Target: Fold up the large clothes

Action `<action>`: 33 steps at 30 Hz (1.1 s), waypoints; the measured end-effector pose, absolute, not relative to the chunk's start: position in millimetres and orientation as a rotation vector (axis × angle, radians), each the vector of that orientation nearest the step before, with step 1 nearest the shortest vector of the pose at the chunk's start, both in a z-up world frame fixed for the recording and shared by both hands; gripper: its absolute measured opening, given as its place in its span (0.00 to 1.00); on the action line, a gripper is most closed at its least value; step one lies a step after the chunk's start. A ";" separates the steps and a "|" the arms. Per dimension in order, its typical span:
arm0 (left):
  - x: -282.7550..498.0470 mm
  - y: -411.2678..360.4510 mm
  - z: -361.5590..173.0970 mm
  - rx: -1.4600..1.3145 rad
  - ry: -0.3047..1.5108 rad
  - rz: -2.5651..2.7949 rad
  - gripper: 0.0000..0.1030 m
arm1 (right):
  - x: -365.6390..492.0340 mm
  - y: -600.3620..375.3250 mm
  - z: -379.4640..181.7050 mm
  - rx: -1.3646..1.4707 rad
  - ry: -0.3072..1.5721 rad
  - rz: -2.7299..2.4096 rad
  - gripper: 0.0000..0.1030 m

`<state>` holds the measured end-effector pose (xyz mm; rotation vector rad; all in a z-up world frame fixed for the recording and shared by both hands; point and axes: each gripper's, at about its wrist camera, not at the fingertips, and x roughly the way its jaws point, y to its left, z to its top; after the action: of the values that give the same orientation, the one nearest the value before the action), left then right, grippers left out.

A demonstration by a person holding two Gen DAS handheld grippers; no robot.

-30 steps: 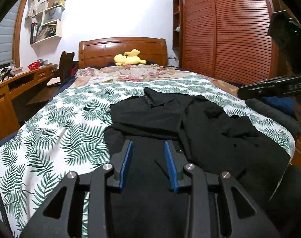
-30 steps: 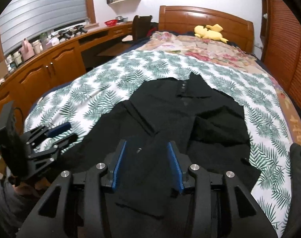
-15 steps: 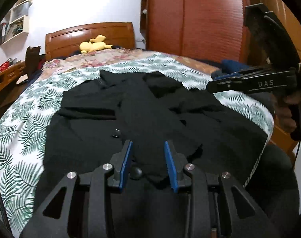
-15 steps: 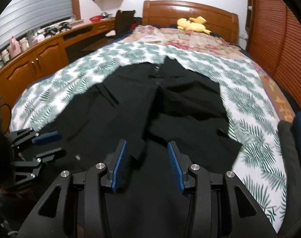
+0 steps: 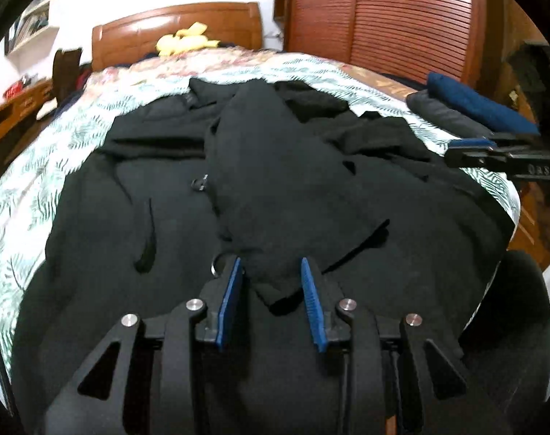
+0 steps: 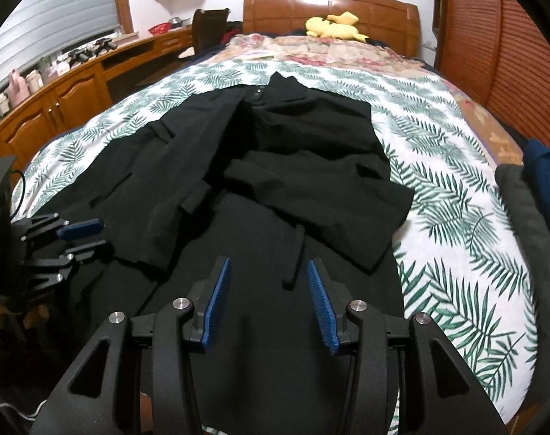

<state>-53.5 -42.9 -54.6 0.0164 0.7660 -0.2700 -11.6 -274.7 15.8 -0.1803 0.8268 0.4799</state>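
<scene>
The left gripper (image 5: 271,282) has its jaws opening, a fold of the black coat (image 5: 275,188) lying between the blue pads (image 5: 229,299) but not pinched. The right gripper (image 6: 266,290) stands spread above the coat's lower part, nothing clamped.

The coat lies crumpled across the leaf-print bedspread (image 6: 456,217); its hem is cut off behind the gripper bodies, and black on black makes sleeves and layers hard to separate. The left view is blurred.

One coat, two grippers, one yellow plush (image 6: 333,25) by the headboard (image 6: 329,3), and two folded garments, grey (image 6: 529,217) and blue (image 6: 543,166), cut off at the bed's right edge.
</scene>
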 end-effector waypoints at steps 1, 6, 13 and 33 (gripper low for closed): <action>-52.5 -41.8 -56.1 0.011 0.772 -0.262 0.34 | -12.1 -276.9 13.8 -0.176 0.826 0.482 0.43; -50.0 -43.9 -61.1 0.022 0.799 -0.206 0.36 | -15.5 -284.9 7.3 -0.157 0.822 0.488 0.43; -48.1 -45.4 -62.0 0.027 0.816 -0.182 0.34 | -31.9 -293.0 15.7 -0.152 0.786 0.507 0.43; -41.9 56.9 18.6 0.121 0.700 0.009 0.02 | -51.1 -289.8 24.9 -0.152 0.722 0.564 0.43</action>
<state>-41.9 56.9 18.6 0.1209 0.6997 0.0090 -51.1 -289.8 24.9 -0.1515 0.7222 0.5637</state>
